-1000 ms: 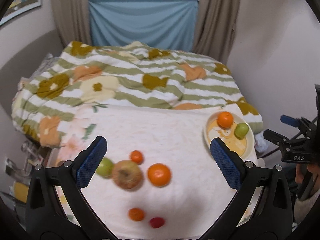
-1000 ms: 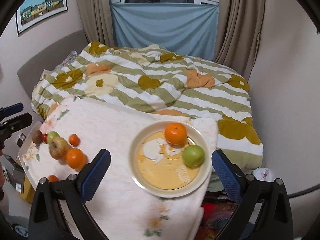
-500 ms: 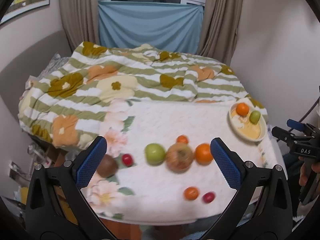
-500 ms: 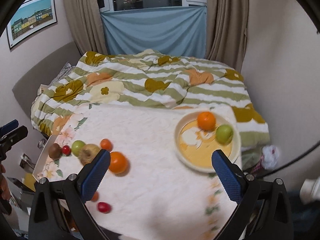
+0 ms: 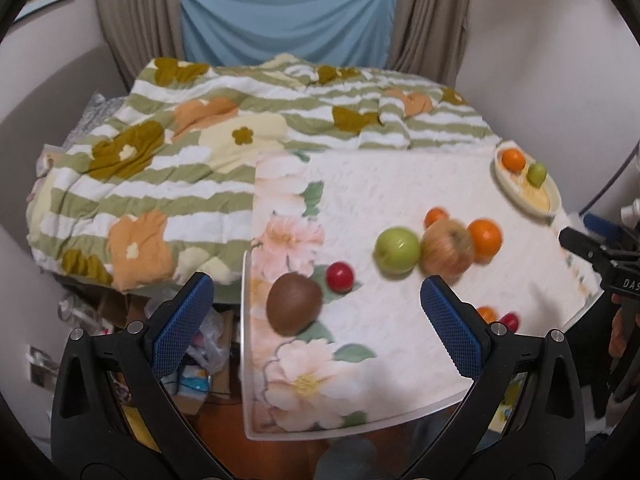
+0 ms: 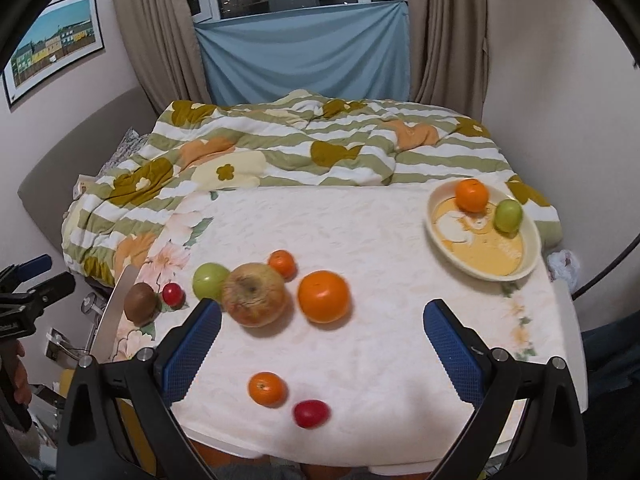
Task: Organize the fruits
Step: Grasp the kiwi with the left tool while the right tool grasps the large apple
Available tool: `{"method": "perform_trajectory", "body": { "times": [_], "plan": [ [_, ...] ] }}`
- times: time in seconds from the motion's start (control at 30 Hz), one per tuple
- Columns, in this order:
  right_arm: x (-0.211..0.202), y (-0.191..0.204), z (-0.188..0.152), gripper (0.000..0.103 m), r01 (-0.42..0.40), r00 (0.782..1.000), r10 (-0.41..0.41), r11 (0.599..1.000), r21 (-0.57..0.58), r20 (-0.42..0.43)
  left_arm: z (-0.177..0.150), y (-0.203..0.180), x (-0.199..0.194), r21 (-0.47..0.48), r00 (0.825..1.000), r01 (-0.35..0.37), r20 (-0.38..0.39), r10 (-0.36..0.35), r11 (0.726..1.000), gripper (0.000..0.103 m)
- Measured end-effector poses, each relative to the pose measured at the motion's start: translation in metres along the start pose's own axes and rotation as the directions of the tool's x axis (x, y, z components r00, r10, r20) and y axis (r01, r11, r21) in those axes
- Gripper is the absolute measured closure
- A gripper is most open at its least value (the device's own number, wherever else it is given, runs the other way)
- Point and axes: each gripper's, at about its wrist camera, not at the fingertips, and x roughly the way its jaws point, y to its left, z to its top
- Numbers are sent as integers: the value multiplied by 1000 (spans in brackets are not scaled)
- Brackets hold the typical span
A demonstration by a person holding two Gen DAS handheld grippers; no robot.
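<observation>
Loose fruit lies on the white floral table point(image 6: 380, 240): a brown kiwi point(image 5: 294, 304) point(image 6: 140, 303), a small red fruit point(image 5: 339, 277), a green apple point(image 5: 397, 250) point(image 6: 210, 280), a large yellow-red apple point(image 6: 254, 294), a big orange point(image 6: 323, 296), small oranges point(image 6: 282, 263) point(image 6: 267, 389) and a red fruit point(image 6: 311, 413). A cream plate point(image 6: 524, 248) at the far right holds an orange point(image 6: 472, 195) and a green apple point(image 6: 508, 216). My left gripper point(image 5: 316, 324) is open, above the table's left edge near the kiwi. My right gripper point(image 6: 320, 344) is open above the table's front.
A bed with a striped floral duvet point(image 6: 300, 148) lies behind the table. Walls close in on both sides. Clutter sits on the floor left of the table point(image 5: 200, 360). The other gripper shows at each view's edge point(image 5: 608, 256) point(image 6: 28, 292).
Both grippers have swung left and back from the table. The plate has moved from the centre to the right of each view, and the kiwi has come into the left wrist view. Both stay open.
</observation>
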Motion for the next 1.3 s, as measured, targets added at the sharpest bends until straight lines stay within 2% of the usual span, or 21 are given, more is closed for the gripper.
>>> {"method": "perform_trajectory", "body": {
  "times": [0.23,0.3,0.4,0.57,0.67,0.73,0.83,1.03,1.3],
  "plan": [
    [35,33,-17,2,8,1000,-9,997,-82,-5,-13,4,45,136,999,13,-40,-8,991,0],
    [45,39,-21,2,14,1000,-16,994,-104,-19,-16,2,59,178,999,17,-52,-8,984,2],
    [60,47,-26,2,18,999,-23,992,-123,-44,-18,-2,77,235,997,21,-78,-2,972,12],
    [81,59,-29,2,-2,996,-10,992,-128,-92,-22,-4,99,307,995,0,-95,31,952,13],
    [90,65,-29,2,-17,994,2,990,-139,-108,-24,-3,109,328,993,6,-112,33,945,16],
    [96,68,-30,2,-24,993,7,989,-144,-116,-25,-2,115,336,990,5,-131,41,942,26],
    [106,69,-29,5,-24,991,4,989,-148,-134,-26,-1,123,337,986,11,-160,45,942,32],
    [125,68,-27,15,-40,984,11,987,-154,-180,-30,1,130,337,981,21,-189,46,941,35],
    [136,69,-21,15,-48,982,17,985,-166,-188,-33,-1,136,339,975,31,-215,46,940,42]
  ]
}}
